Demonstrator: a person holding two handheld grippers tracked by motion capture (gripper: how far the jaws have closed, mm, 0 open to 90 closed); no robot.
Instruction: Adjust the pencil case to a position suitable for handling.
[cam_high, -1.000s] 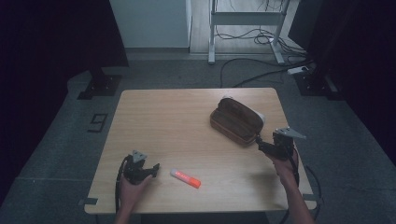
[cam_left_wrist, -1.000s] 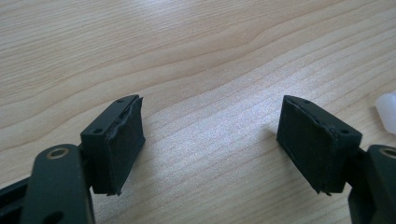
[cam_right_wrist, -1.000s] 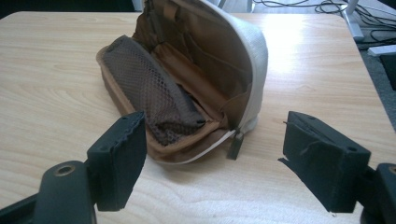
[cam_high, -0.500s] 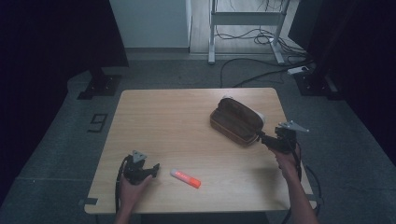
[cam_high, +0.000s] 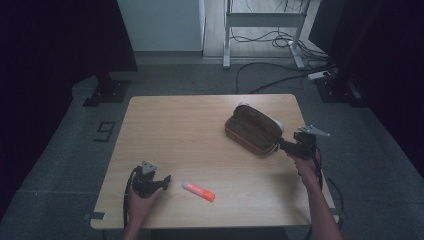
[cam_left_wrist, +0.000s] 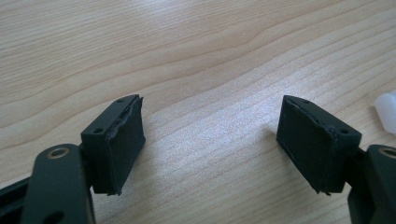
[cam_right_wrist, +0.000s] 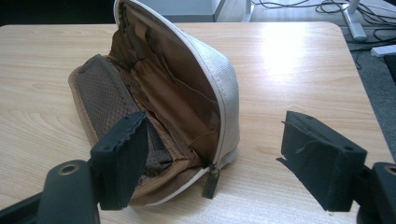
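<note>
Brown fabric with a white zip edge makes the soft oblong pouch (cam_high: 254, 129), which lies open on the right half of the pale wooden worktop (cam_high: 200, 125). In the right gripper view its zip is undone and the brown lining and mesh pocket show, with nothing that I can see inside. The right claw (cam_high: 281, 145) is at the near end of the pouch, jaws wide apart, one jaw by the mesh side and the other over bare wood; it grips nothing. The small orange and white marker-like tube (cam_high: 198, 191) lies flat near the front edge, well apart from the pouch. The left claw (cam_high: 165, 179) rests just beside the tube's white end, jaws spread wide and empty. I judge the work to be at its beginning: the pouch is already open, but the tube is not yet picked up, carried over or put inside, and closing the zip may follow.
</note>
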